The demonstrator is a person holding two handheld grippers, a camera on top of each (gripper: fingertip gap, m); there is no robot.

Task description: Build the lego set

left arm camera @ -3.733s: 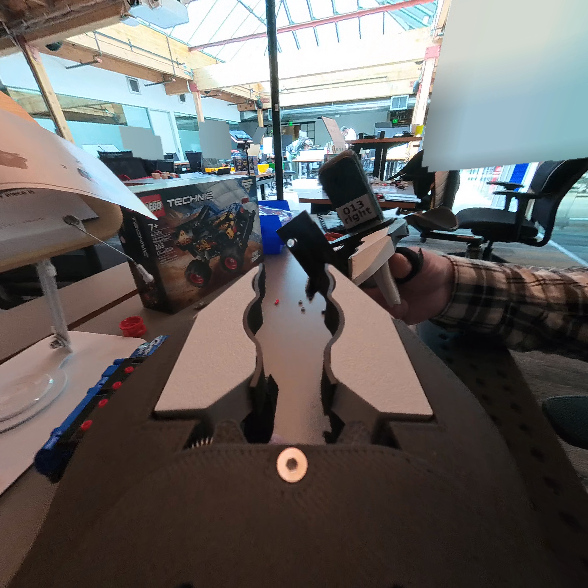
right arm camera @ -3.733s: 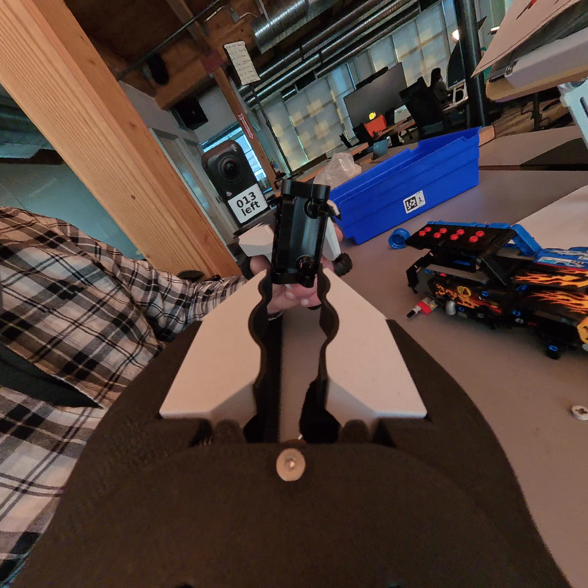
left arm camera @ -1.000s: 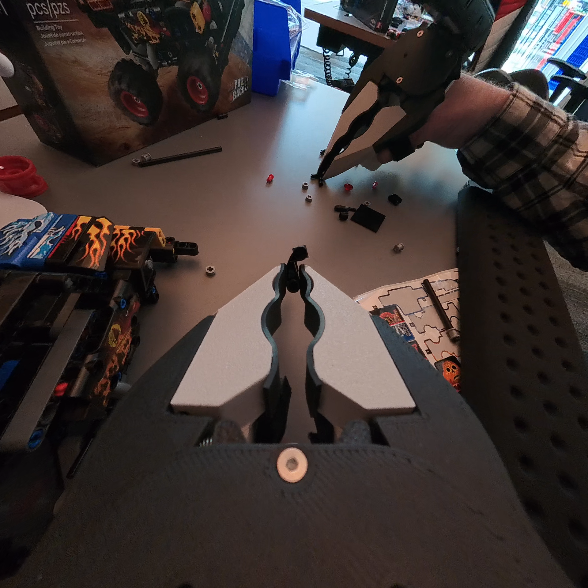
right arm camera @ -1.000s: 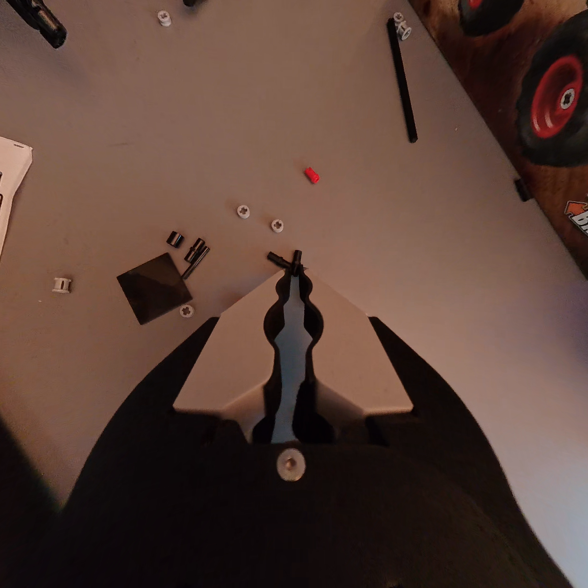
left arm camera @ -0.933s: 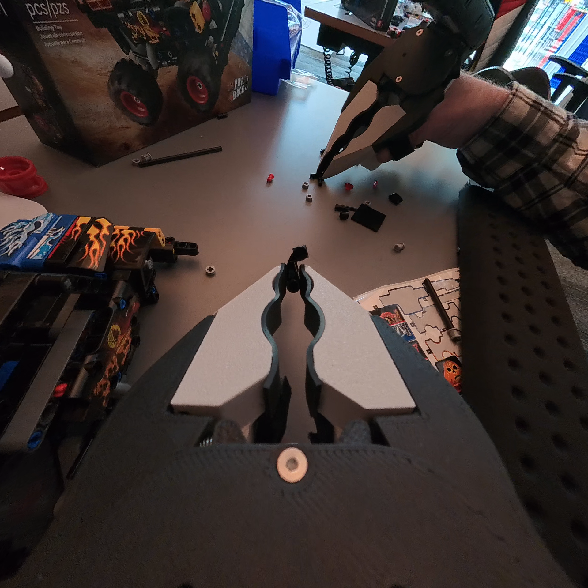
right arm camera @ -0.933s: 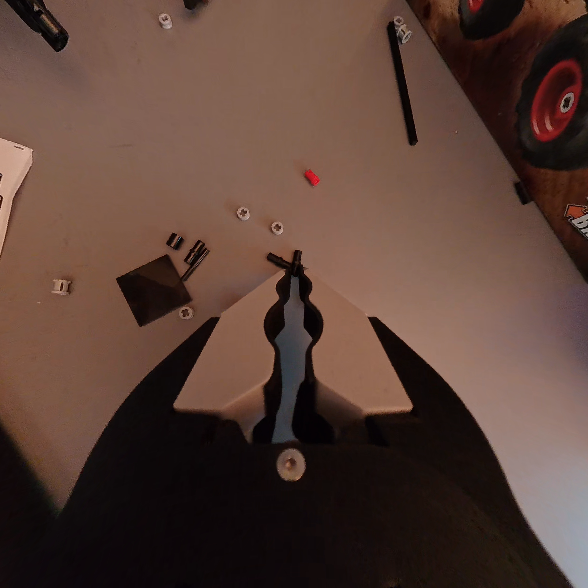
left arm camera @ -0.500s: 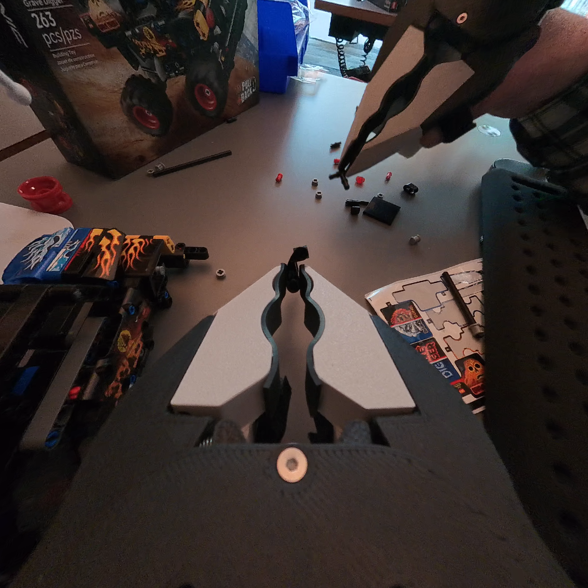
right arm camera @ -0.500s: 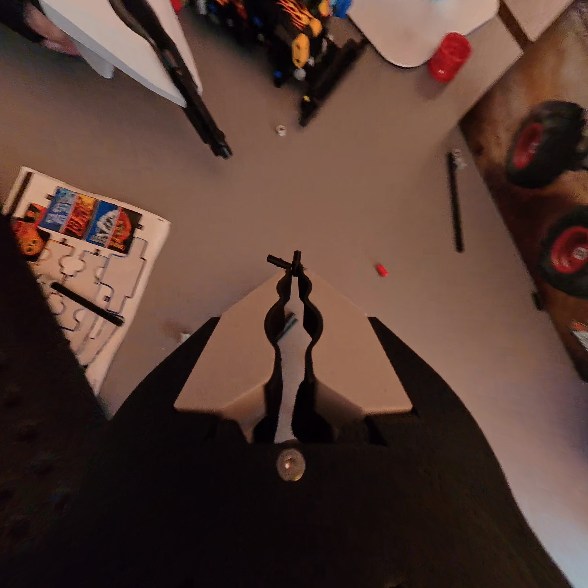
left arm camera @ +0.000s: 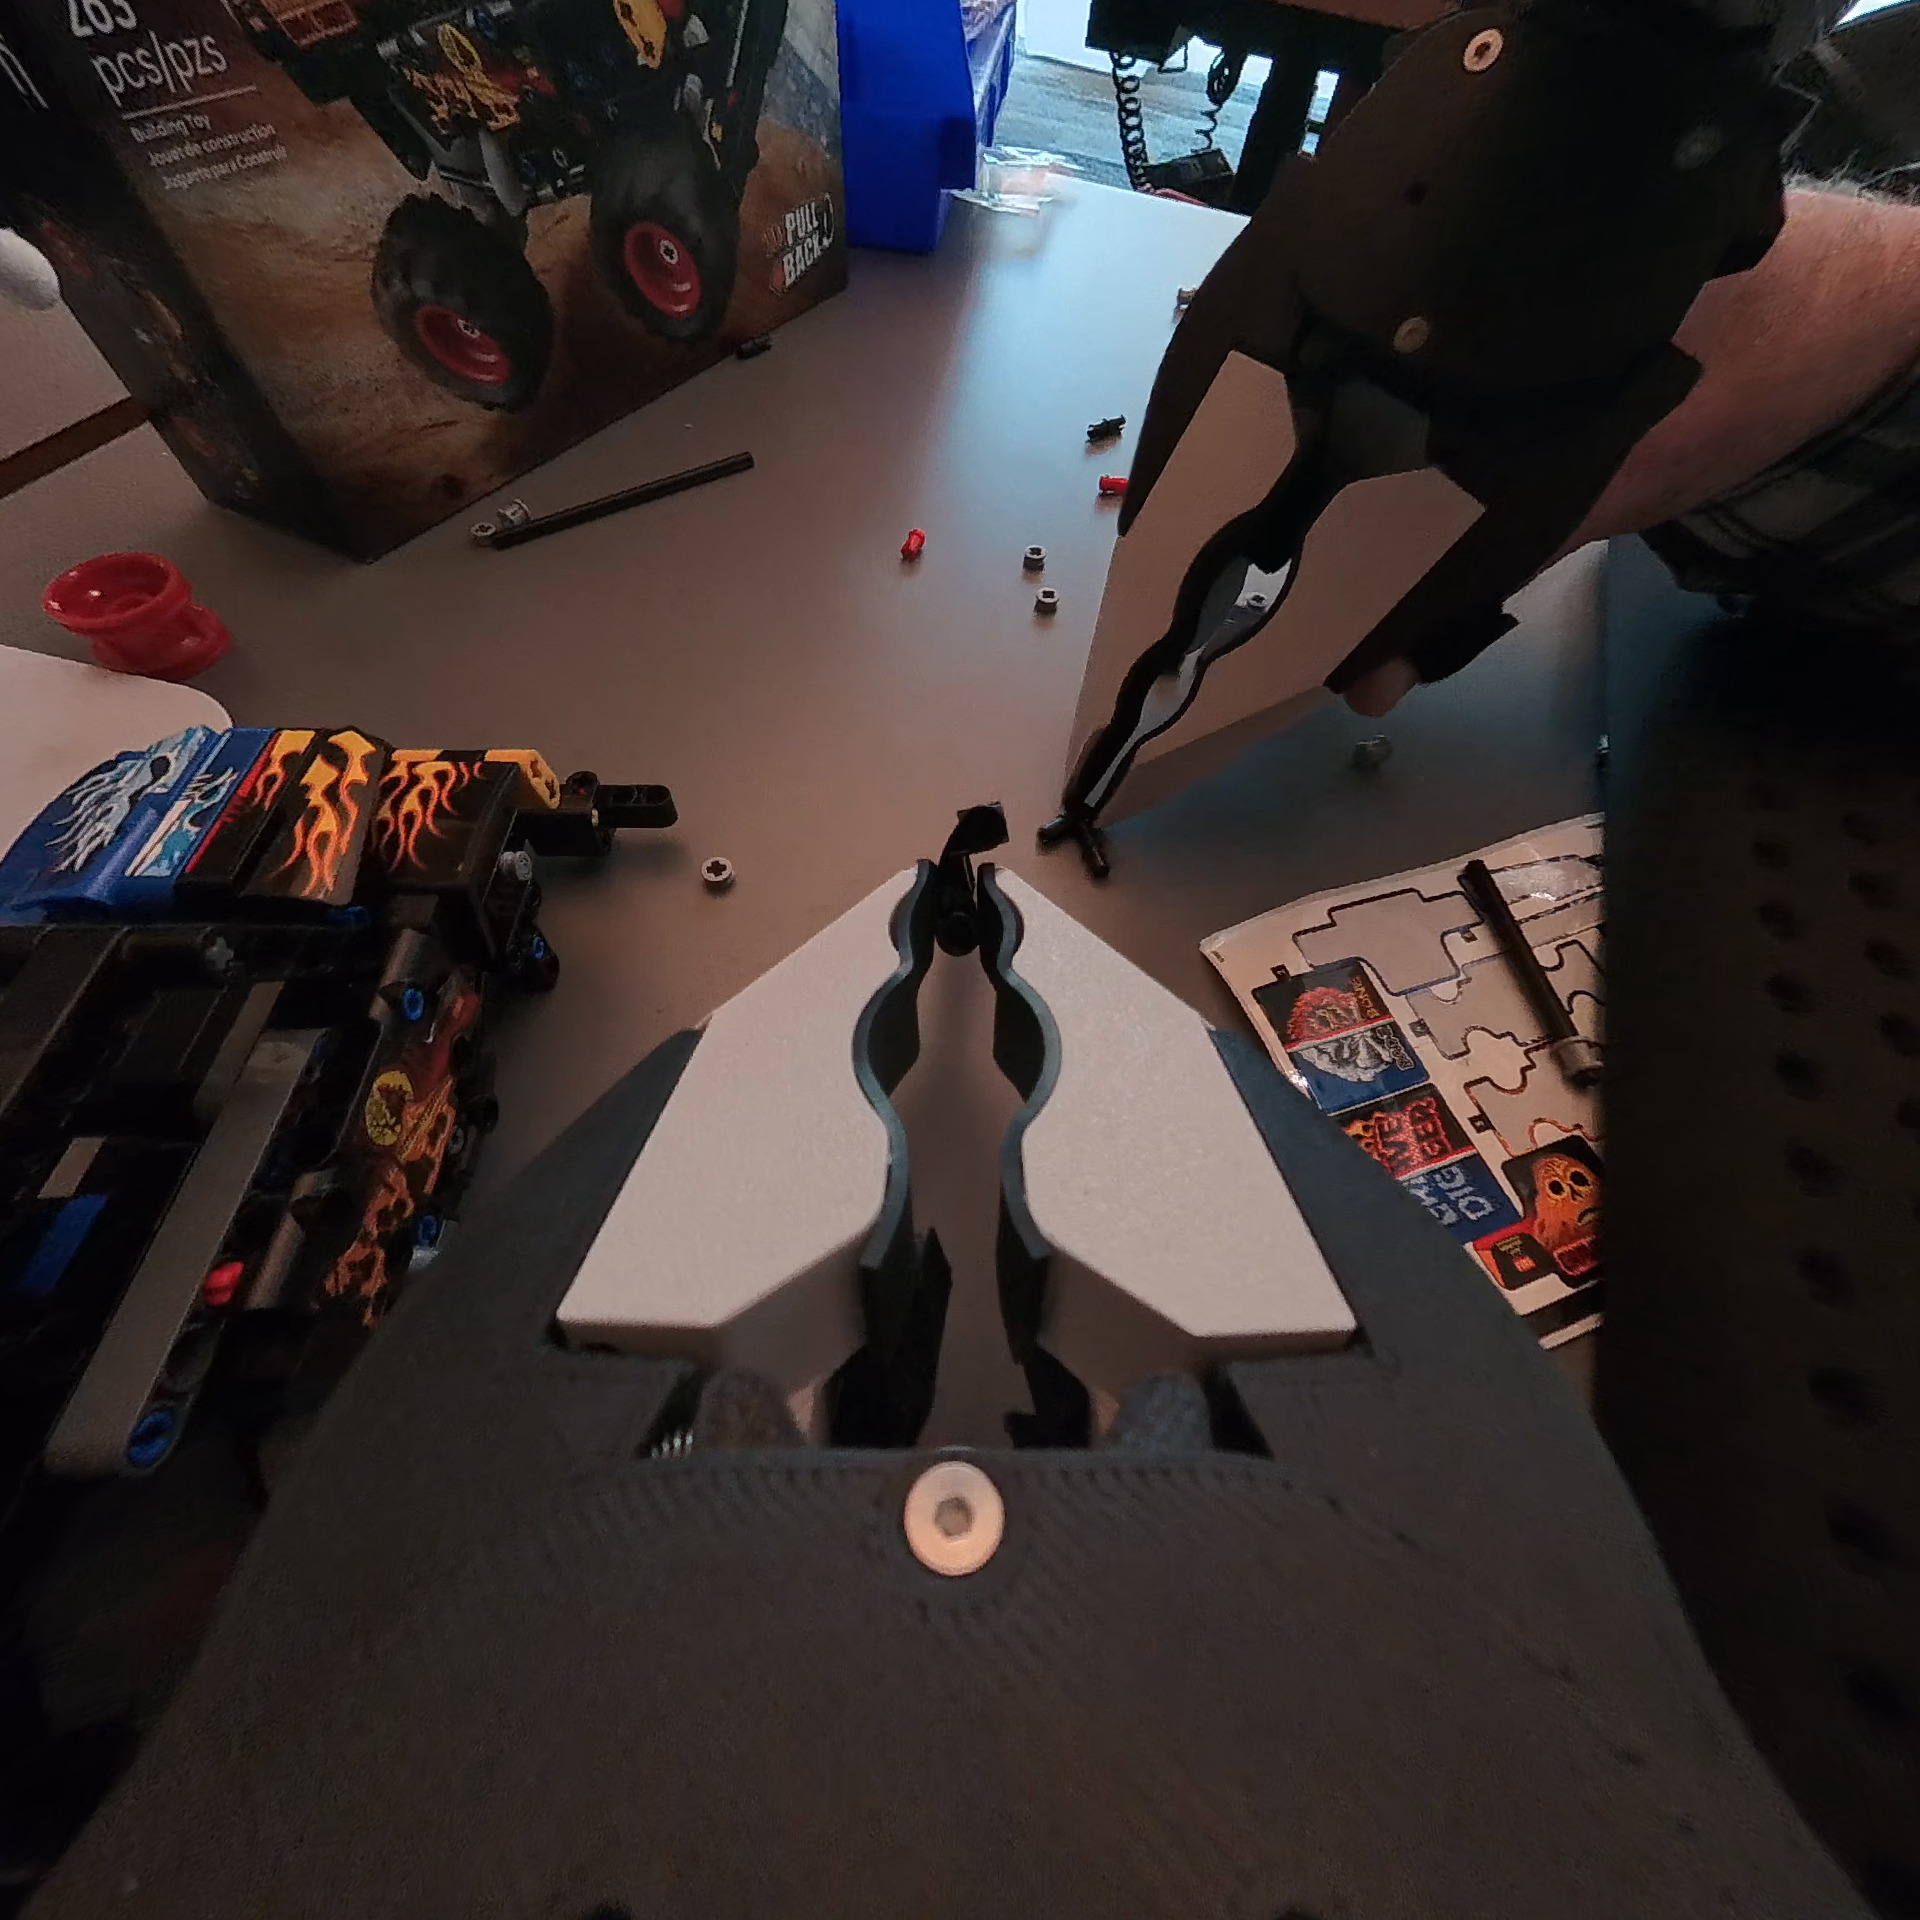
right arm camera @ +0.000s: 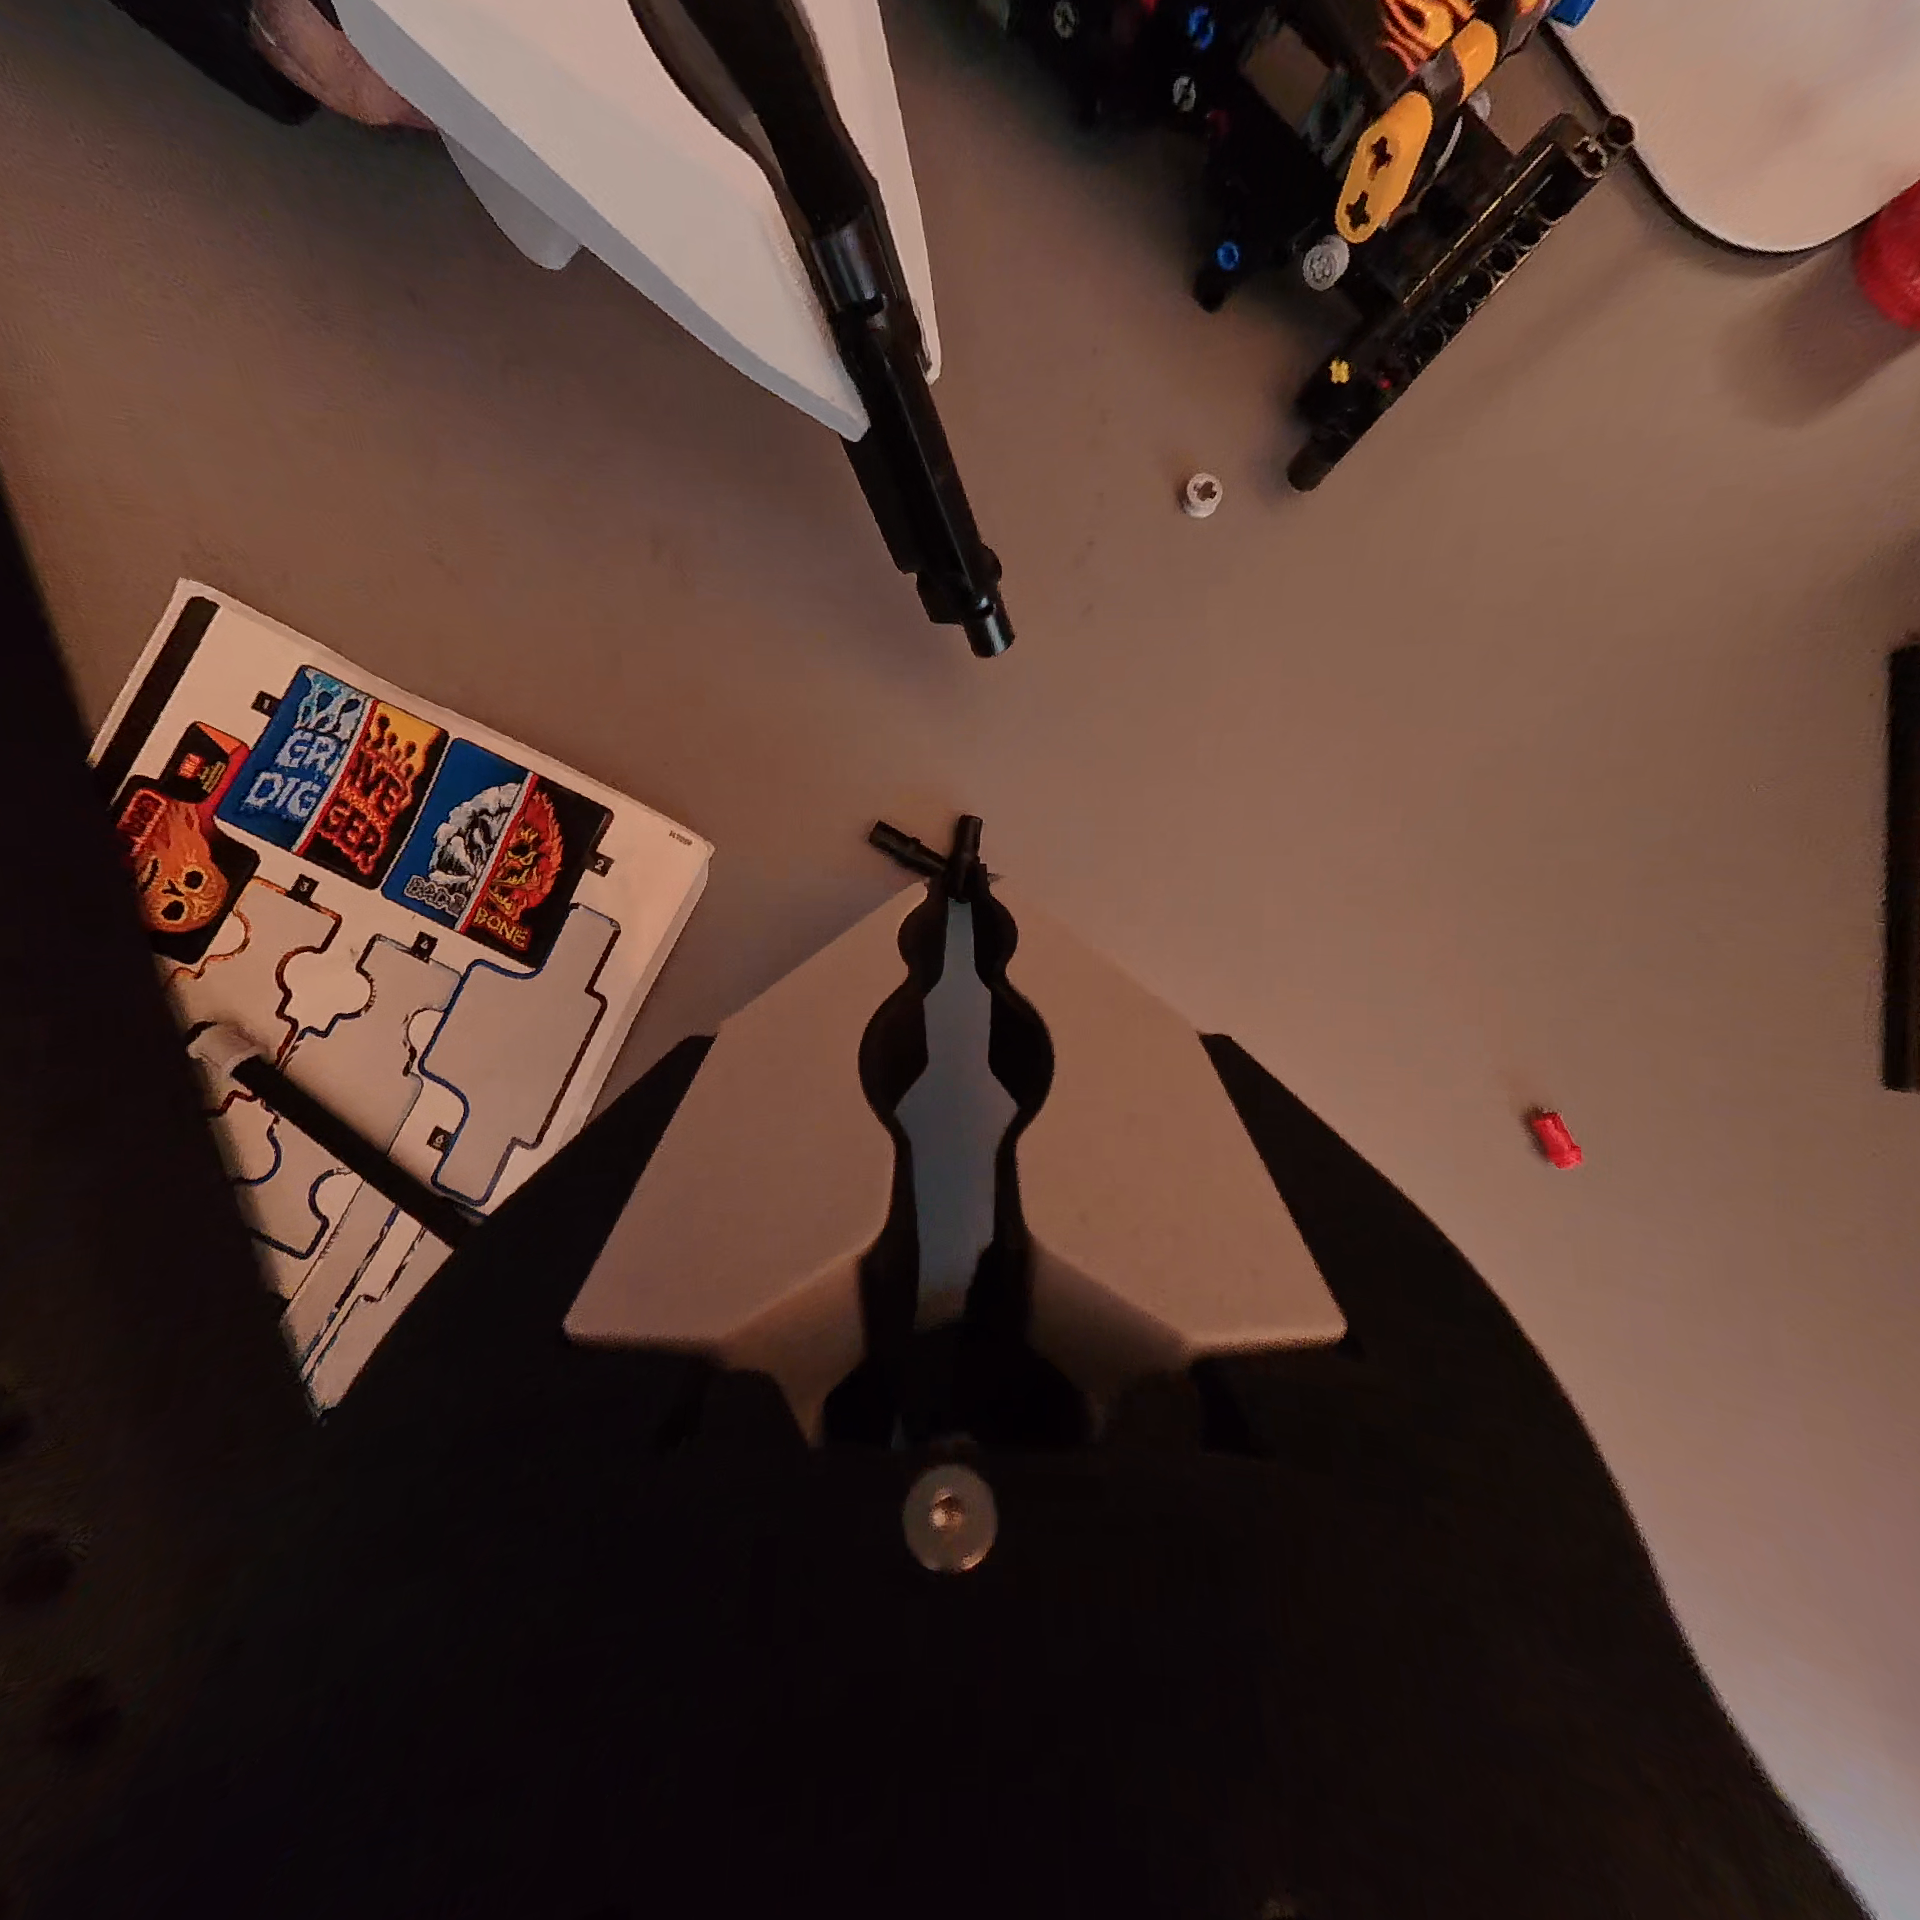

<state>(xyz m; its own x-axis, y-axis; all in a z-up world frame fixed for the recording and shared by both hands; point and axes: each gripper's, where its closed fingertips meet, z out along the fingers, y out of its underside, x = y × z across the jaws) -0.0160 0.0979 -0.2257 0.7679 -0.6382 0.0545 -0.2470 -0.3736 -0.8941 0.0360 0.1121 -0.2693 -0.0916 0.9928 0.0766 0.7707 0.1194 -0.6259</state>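
A half-built black lego truck (left arm camera: 260,935) with flame stickers lies on the table's left, loose pins (left arm camera: 1039,582) scattered beyond.

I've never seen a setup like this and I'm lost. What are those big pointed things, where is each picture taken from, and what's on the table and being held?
No robot here: a person holds a hand-operated two-finger gripper in each hand, each with a camera looking along its fingers. One picture is from the left gripper, the other from the right gripper. Each gripper also shows in the other's view, farther off.

The left one is shut on a black beam piece; the right one is shut on a small black connector. Both pieces hang above the grey table, near each other.

On the table lie a partly built flame-patterned truck, the set's box, a sticker sheet, a red wheel rim, a long black axle and scattered small pins.
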